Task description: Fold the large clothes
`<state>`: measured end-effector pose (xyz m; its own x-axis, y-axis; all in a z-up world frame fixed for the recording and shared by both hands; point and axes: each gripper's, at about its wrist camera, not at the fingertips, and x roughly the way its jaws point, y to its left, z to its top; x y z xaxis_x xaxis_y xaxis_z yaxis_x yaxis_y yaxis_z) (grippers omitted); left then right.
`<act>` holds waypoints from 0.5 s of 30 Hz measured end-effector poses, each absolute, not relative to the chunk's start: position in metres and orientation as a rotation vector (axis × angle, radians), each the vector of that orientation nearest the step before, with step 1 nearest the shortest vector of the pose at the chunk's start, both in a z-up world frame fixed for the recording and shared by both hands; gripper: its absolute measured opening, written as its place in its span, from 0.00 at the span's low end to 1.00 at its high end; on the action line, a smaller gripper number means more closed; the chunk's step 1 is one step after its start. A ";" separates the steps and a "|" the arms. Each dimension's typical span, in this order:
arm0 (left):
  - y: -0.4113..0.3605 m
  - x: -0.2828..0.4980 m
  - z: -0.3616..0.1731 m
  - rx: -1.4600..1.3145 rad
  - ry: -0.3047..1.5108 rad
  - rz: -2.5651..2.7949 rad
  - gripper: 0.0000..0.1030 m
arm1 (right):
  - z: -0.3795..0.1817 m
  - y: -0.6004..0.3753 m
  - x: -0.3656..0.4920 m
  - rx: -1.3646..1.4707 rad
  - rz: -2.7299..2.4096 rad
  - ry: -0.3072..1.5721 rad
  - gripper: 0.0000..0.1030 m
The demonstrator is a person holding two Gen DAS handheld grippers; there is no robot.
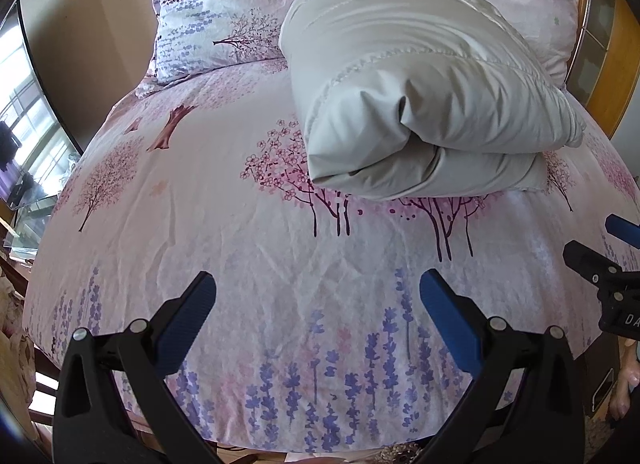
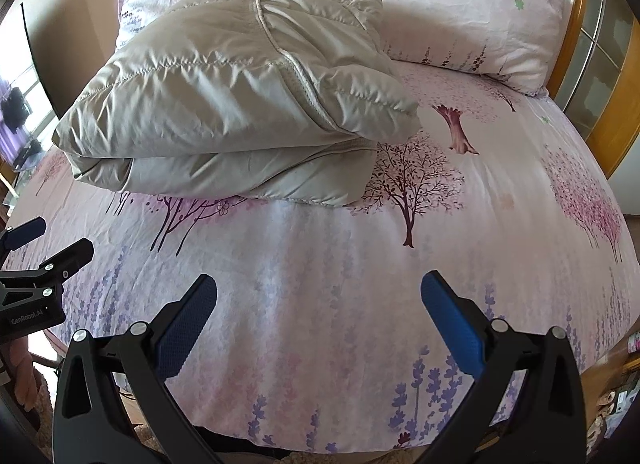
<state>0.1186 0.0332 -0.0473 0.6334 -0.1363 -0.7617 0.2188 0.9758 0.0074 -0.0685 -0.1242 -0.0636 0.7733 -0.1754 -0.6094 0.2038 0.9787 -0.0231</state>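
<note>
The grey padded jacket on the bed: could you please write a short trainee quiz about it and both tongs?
1. True or false: the grey padded jacket lies folded into a bundle on the floral bedsheet.
2. Multiple choice: the left tongs are A) shut on the jacket, B) open and holding nothing, C) clamped on a pillow.
3. Fill in the blank: the right tongs are ____ and apart from the jacket.

Key: 1 true; 2 B; 3 open.
</note>
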 end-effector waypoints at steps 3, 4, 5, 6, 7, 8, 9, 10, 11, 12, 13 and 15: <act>0.033 0.119 -0.047 0.102 0.863 -0.205 0.98 | -0.064 -0.124 -0.068 0.044 -0.206 0.654 0.99; 0.033 0.119 -0.047 0.102 0.863 -0.206 0.98 | -0.064 -0.124 -0.069 0.045 -0.206 0.653 0.99; 0.033 0.118 -0.047 0.102 0.863 -0.206 0.98 | -0.064 -0.124 -0.069 0.047 -0.206 0.654 0.99; 0.032 0.119 -0.047 0.103 0.863 -0.206 0.98 | -0.064 -0.124 -0.069 0.048 -0.206 0.654 0.99; 0.032 0.118 -0.047 0.103 0.863 -0.206 0.98 | -0.064 -0.124 -0.069 0.050 -0.206 0.655 0.99; 0.032 0.119 -0.048 0.104 0.864 -0.206 0.98 | -0.064 -0.124 -0.069 0.051 -0.207 0.655 0.99; 0.032 0.119 -0.048 0.105 0.864 -0.206 0.98 | -0.064 -0.124 -0.069 0.052 -0.208 0.655 0.99; 0.032 0.119 -0.048 0.104 0.865 -0.206 0.98 | -0.064 -0.124 -0.069 0.053 -0.208 0.654 0.99; 0.032 0.119 -0.049 0.103 0.866 -0.206 0.98 | -0.064 -0.123 -0.069 0.054 -0.208 0.653 0.99; 0.032 0.119 -0.048 0.102 0.866 -0.207 0.98 | -0.064 -0.123 -0.068 0.054 -0.209 0.653 0.99; 0.032 0.119 -0.049 0.102 0.867 -0.208 0.98 | -0.064 -0.123 -0.068 0.054 -0.209 0.653 0.99; 0.032 0.119 -0.049 0.103 0.868 -0.207 0.98 | -0.064 -0.124 -0.068 0.055 -0.208 0.654 0.99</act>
